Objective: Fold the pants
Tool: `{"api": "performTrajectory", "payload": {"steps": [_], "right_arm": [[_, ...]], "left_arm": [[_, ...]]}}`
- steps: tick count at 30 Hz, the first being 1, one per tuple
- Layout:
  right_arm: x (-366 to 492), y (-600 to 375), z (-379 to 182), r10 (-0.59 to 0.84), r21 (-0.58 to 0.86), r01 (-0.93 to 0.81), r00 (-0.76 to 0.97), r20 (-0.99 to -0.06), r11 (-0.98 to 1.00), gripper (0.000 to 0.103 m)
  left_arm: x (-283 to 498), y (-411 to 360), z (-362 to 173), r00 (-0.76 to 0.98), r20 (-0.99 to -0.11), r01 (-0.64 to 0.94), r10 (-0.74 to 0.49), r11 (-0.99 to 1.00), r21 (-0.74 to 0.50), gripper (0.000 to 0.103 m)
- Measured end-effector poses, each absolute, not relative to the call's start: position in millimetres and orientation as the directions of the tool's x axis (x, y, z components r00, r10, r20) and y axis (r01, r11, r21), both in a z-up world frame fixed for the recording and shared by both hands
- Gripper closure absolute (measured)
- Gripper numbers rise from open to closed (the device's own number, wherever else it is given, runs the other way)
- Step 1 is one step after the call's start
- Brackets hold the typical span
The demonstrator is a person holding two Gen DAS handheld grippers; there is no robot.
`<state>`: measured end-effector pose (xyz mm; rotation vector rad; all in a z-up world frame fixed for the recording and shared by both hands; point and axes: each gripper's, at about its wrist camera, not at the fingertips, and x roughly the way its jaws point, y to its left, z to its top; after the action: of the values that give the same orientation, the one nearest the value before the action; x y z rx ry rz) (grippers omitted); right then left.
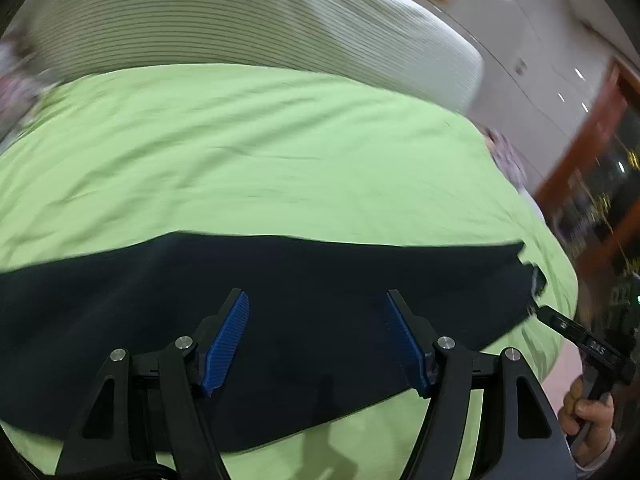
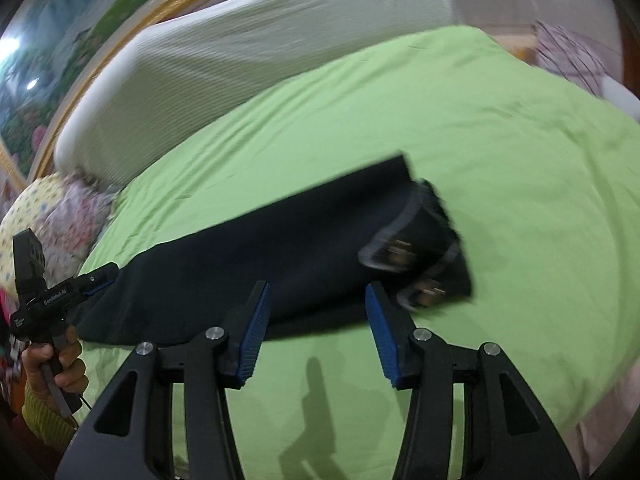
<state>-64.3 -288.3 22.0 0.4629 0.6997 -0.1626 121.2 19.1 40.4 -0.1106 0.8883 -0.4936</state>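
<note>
Dark pants [image 1: 280, 280] lie in a long flat strip across a green bedsheet [image 1: 260, 152]. In the right wrist view the pants [image 2: 248, 256] end at the right in a waistband with grey trim and small buckles [image 2: 404, 252]. My left gripper [image 1: 315, 296] hovers over the middle of the strip, blue pads wide apart and nothing between them. My right gripper [image 2: 316, 286] stands open at the near edge of the pants beside the waist, gripping nothing. Each view also shows the other tool: the right gripper [image 1: 560, 322] at the waist end, the left gripper [image 2: 94, 280] at the leg end.
A white ribbed headboard cushion [image 1: 280, 20] runs along the far side of the bed. Floral pillows [image 2: 68, 216] lie at the left and a plaid cloth [image 2: 568, 52] at the far right. A gold-framed painting [image 2: 100, 28] hangs behind. A wooden door frame [image 1: 592, 148] stands right.
</note>
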Motion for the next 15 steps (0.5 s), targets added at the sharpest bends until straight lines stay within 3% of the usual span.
{"api": "performTrajectory", "payload": {"steps": [11,12,13,14,15], "right_arm": [[-44.7,-322.2,4.0,0.072,0.514,0.319,0.794,-0.604,0.796,0.056],[-44.8,-321.9,1.9,0.074,0.521,0.320,0.796,-0.601,0.791,0.062],[-44.0,-323.2,-0.5,0.071,0.520,0.325,0.793,-0.604,0.790,0.087],[-45.5,-323.8,-1.4,0.059,0.512,0.334,0.792,-0.608,0.792,0.096],[-51.0,-323.4,-0.8,0.059,0.518,0.325,0.803,-0.593,0.791,0.097]], "left_arm": [[140.6,-80.8,49.8,0.420,-0.762,0.567,-0.492,0.798,-0.202,0.028],[142.1,-87.1,50.4,0.414,-0.765,0.575,-0.493,0.793,-0.200,0.028],[143.7,-93.2,50.9,0.407,-0.769,0.585,-0.493,0.787,-0.196,0.028],[145.3,-99.0,51.8,0.403,-0.770,0.591,-0.494,0.783,-0.192,0.028],[146.3,-101.1,53.9,0.398,-0.771,0.600,-0.497,0.777,-0.191,0.028]]}}
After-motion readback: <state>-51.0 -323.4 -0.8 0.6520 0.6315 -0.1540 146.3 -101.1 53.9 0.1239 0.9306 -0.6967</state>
